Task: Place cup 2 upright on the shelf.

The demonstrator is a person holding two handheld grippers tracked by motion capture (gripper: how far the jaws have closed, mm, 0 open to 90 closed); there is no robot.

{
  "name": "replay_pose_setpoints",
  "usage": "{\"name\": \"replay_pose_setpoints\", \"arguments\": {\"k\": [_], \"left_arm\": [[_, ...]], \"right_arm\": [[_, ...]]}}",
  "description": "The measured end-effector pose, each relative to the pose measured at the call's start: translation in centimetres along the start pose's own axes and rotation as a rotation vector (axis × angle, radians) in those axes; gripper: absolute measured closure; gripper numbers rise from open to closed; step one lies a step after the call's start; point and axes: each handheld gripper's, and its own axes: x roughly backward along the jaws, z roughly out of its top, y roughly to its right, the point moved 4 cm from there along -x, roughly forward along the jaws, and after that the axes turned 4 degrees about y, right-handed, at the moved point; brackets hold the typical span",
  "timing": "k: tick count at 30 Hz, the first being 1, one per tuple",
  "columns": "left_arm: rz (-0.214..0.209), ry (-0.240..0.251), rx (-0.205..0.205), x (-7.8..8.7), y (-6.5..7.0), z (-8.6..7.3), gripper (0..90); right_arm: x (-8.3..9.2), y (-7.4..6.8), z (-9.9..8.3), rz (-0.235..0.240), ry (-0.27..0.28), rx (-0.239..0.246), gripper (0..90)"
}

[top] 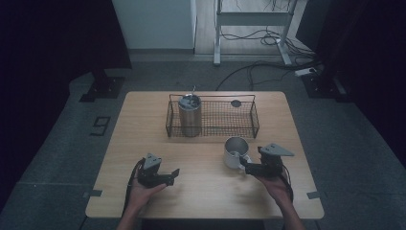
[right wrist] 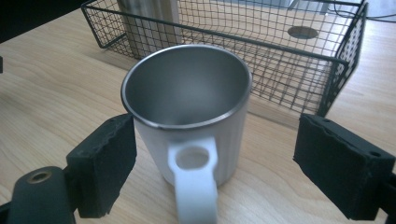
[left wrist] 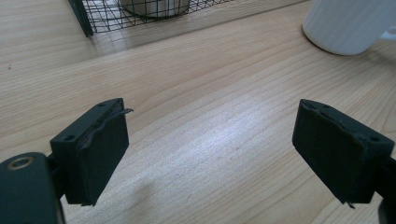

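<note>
A white mug with a steel inside stands upright on the wooden table, in front of the wire basket. In the right gripper view the mug is close, its handle pointing back between the jaws. My right gripper is open; both pads stand clear of the handle and the mug wall. My left gripper rests open at the front left over bare wood, with nothing between its jaws. The mug shows at the top right of the left gripper view.
A black wire basket sits mid-table behind the mug. A steel tumbler stands in its left end and a dark round disc lies at its right end. Cables run over the floor beyond.
</note>
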Motion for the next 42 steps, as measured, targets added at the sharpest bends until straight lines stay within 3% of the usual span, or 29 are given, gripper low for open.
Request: {"name": "replay_pose_setpoints", "arguments": {"k": [14, 25, 38, 42], "left_arm": [[-0.002, -0.016, -0.008, -0.4, 0.3, -0.4, 11.0], [-0.005, -0.021, -0.011, -0.6, 0.5, -0.5, 11.0], [-0.013, -0.018, -0.018, -0.5, 1.0, -0.4, 11.0], [-0.017, -0.025, -0.024, -0.7, 1.2, -0.5, 11.1]], "right_arm": [[-2.6, -1.4, 0.8, 0.006, -0.029, 0.048, 6.0], [-4.7, -1.8, 1.1, -0.005, -0.063, 0.057, 0.0], [-6.7, -1.7, 1.1, -0.032, -0.126, 0.093, 0.6], [-6.9, -1.7, 0.8, -0.005, -0.127, 0.091, 5.5]]}}
